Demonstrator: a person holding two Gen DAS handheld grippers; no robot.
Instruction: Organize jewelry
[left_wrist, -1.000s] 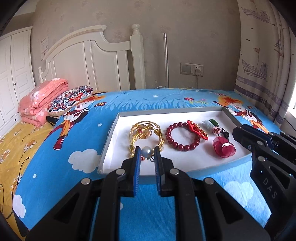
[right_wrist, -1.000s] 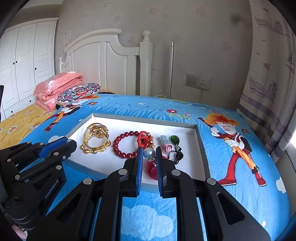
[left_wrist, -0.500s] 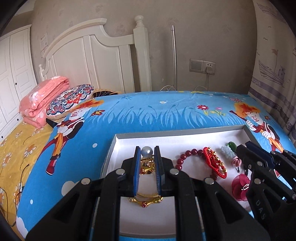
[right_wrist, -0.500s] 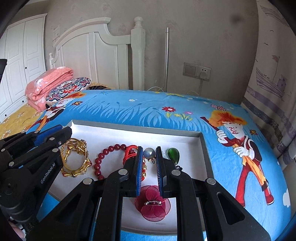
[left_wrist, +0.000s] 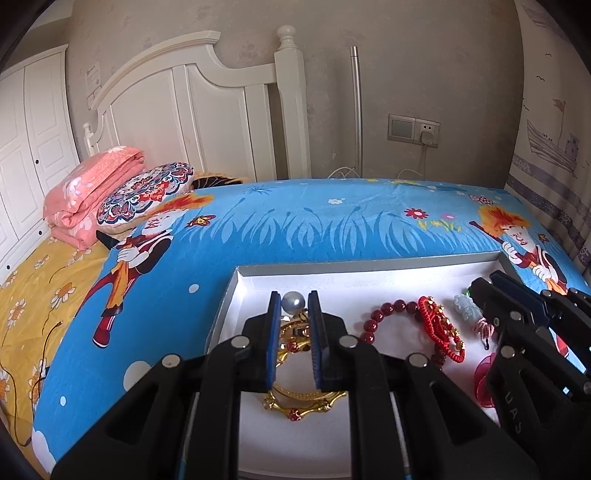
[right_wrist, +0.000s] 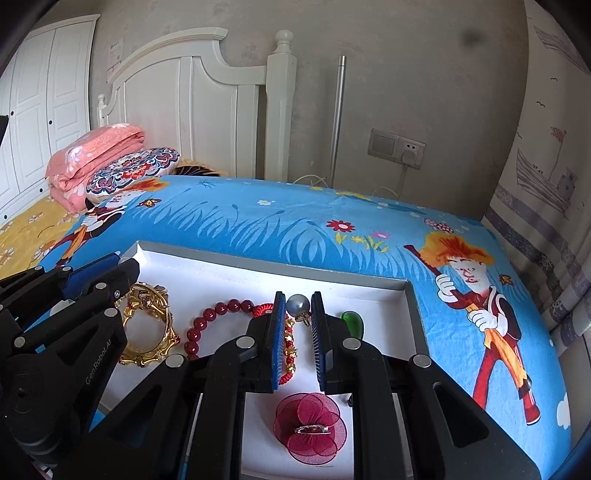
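The white tray (right_wrist: 413, 306) lies on the bed (left_wrist: 295, 225), and most of the jewelry is already inside it in a row: the gold bracelet (right_wrist: 147, 328) at the left, then the red bead bracelet (right_wrist: 207, 325), the red knotted cord (left_wrist: 441, 328), the green pendant (right_wrist: 352, 321), and the red flower brooch (right_wrist: 310, 432) near the front edge. So I judge the task is almost finished; what is left, as it seems, is only to put down the two pearl earrings.

The left tongs (left_wrist: 293, 308) are narrowly open, only as wide as the small thing between them, and they pinch a pearl earring (left_wrist: 292, 302) at the tips, above the gold bracelet. The right tongs (right_wrist: 298, 310) stand the same way and pinch a second pearl earring (right_wrist: 297, 305) above the middle of the tray, between the knotted cord and the green pendant. Both pearls seem to be in the air over the tray; I cannot tell if they touch anything below.
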